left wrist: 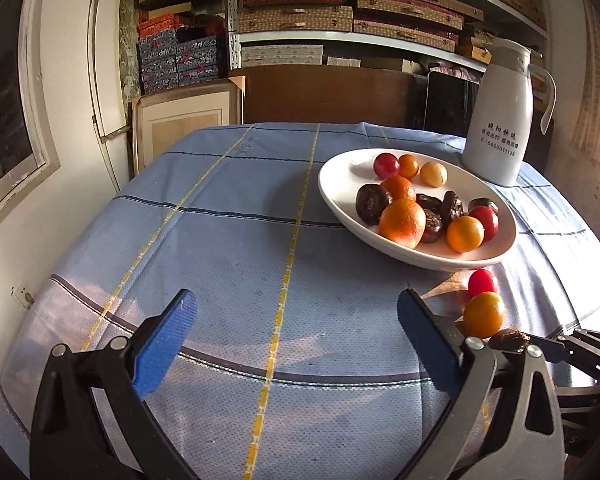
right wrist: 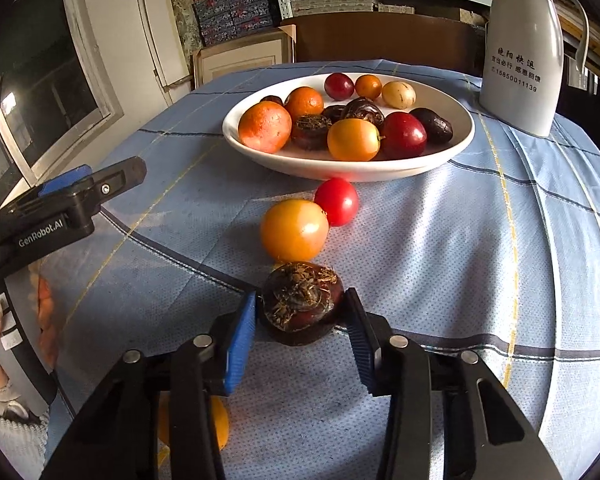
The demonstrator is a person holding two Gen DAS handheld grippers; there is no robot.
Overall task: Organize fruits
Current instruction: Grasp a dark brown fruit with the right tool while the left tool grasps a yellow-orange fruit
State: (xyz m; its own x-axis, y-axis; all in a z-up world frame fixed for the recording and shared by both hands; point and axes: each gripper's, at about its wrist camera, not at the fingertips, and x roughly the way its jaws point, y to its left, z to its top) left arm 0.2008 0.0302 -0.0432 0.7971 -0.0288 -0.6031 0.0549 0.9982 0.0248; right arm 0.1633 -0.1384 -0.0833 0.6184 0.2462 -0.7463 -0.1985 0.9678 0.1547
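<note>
A white oval plate (right wrist: pixel 456 144) (left wrist: pixel 340 200) holds several fruits: oranges, red and yellow tomatoes, dark water chestnuts. My right gripper (right wrist: pixel 300 316) is shut on a dark brown water chestnut (right wrist: pixel 302 302) close to the blue cloth, just in front of the plate. An orange-yellow tomato (right wrist: pixel 294 230) (left wrist: pixel 484 314) and a red tomato (right wrist: pixel 337 201) (left wrist: pixel 483 282) lie on the cloth between it and the plate. My left gripper (left wrist: pixel 296 324) is open and empty over bare cloth to the left; it also shows in the right wrist view (right wrist: pixel 100 184).
A white jug (left wrist: pixel 500 116) (right wrist: pixel 524 52) stands behind the plate at the right. Another orange fruit (right wrist: pixel 220 420) lies under my right gripper. Shelves of boxes (left wrist: pixel 340 8) and a wooden panel stand behind the round table.
</note>
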